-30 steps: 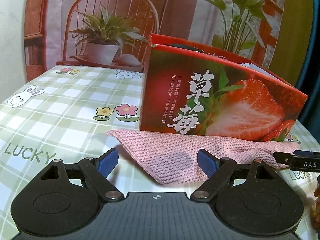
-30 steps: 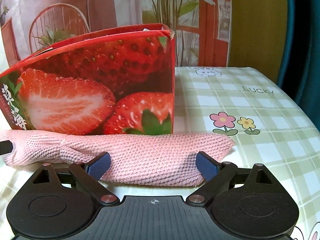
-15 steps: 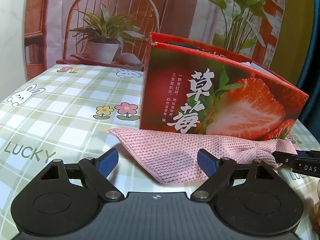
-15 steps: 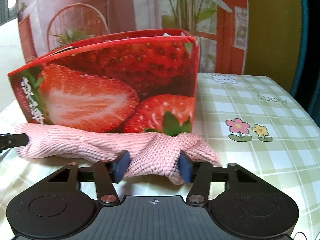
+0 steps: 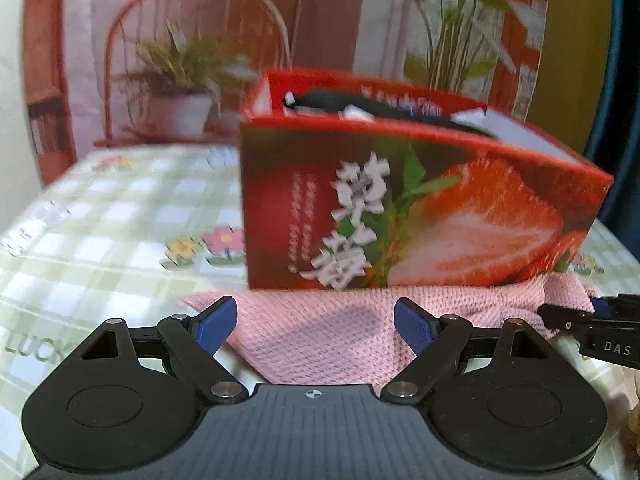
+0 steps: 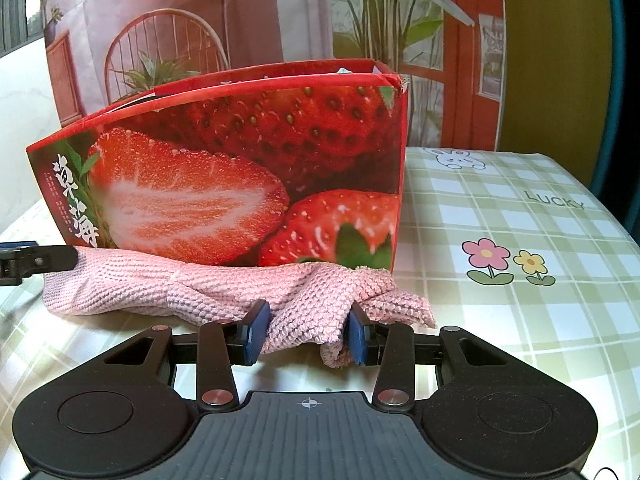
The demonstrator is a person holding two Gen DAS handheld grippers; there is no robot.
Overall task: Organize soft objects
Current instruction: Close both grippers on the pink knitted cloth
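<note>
One large red strawberry-printed box (image 6: 240,168) stands on the counter (image 6: 520,240), which wears a green checked cloth with flowers and rabbits. The box is open at the top. Seen from the left wrist, something black (image 5: 332,100) and something white (image 5: 508,128) lie inside near the rim; blur hides what they are.

Just in front of the box lies a pink knitted cloth (image 6: 168,292), stretched along its base and touching it. The right tool (image 6: 306,334) has just been closing and now clamps a bunched fold at the cloth's right end, blue pads pressed into the knit from both sides. The left tool (image 5: 316,326) has its fingers wide apart, hovering over the cloth's left end without gripping it.

Risks, biggest first. Lifting by one end only would likely let the long cloth trail, drag against the light box and shift or tip it. The pinched fold looks loose, so the knit could slip free under its own weight. If the left tool closes too high, it may catch nothing and leave that end dangling outside the box.
</note>
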